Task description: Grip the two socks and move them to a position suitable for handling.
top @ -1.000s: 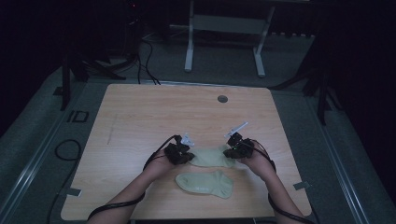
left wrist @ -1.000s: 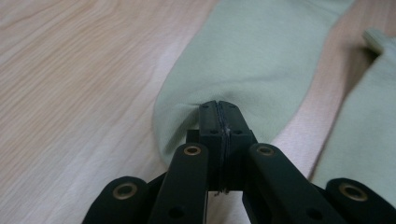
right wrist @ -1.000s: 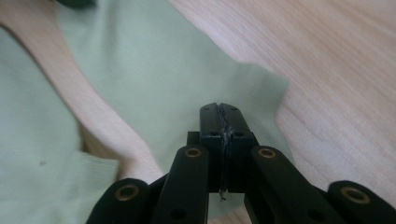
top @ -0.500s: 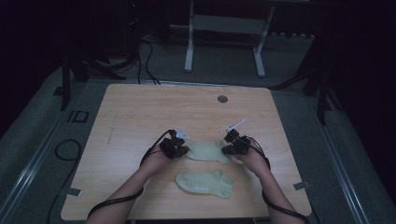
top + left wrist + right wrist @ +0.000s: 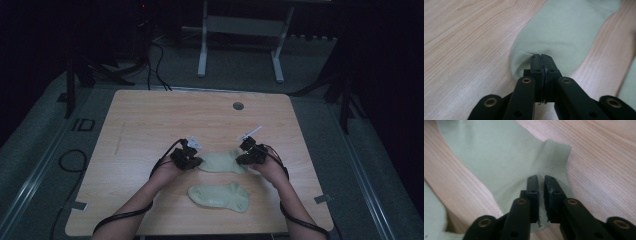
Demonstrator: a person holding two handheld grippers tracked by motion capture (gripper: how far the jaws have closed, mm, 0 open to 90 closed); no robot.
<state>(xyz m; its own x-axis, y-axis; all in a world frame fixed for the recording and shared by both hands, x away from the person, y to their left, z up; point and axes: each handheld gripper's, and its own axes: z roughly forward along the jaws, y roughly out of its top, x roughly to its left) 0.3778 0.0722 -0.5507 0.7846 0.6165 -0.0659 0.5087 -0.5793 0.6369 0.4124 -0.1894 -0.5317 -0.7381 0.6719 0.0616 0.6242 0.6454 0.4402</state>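
Two socks lie on our table (image 5: 150, 120): our left gripper (image 5: 541, 57) pinches the far sock (image 5: 220, 161) while our right gripper (image 5: 541, 179) has just been opening a little over its cuff.

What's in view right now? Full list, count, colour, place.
far sock: 1, pale green, flat on the table between the two grippers
near sock: 1, pale green, flat nearer the front edge, apart from the far one
table: 1, light wood, centre of the high view
hole: 1, grey, round, in the tabletop near the far edge
stand: 1, white, on the floor behind the table
floor cables: several, black, behind the table at left
left gripper: 1, black, jaws pinched on the far sock's toe end
right gripper: 1, black, at the cuff end, jaws just opening, small gap
forearms: 2, entering from the bottom edge
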